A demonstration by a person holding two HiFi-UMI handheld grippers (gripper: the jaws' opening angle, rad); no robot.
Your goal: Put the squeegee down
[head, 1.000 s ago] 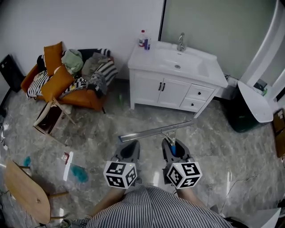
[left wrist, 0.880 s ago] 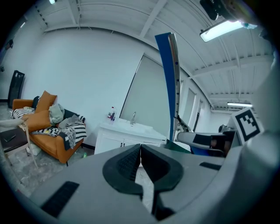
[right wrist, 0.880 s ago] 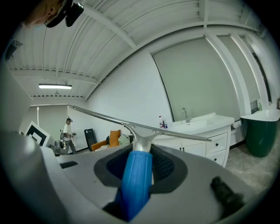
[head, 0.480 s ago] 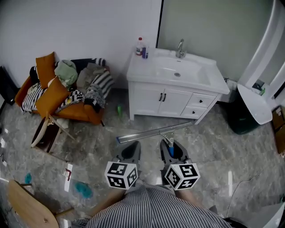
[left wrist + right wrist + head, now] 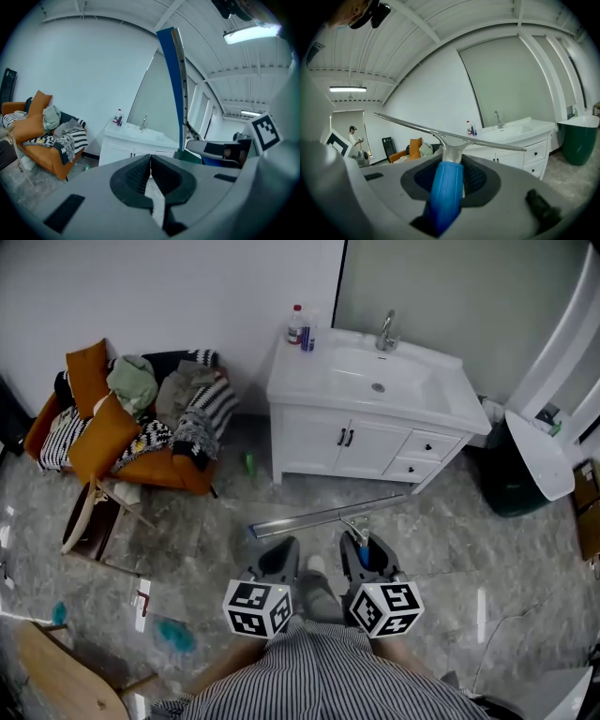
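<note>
Facing the white vanity (image 5: 366, 442), your right gripper (image 5: 366, 551) pinches the squeegee (image 5: 328, 515) by its handle, blade crosswise just ahead; your left gripper (image 5: 276, 559) seems pressed together, empty.

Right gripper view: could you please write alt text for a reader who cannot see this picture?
The right gripper is shut on the blue handle of a squeegee, whose metal blade stretches across the view above the jaws. Behind it stand a white sink cabinet with a tap and two bottles, and an orange sofa farther left.
</note>
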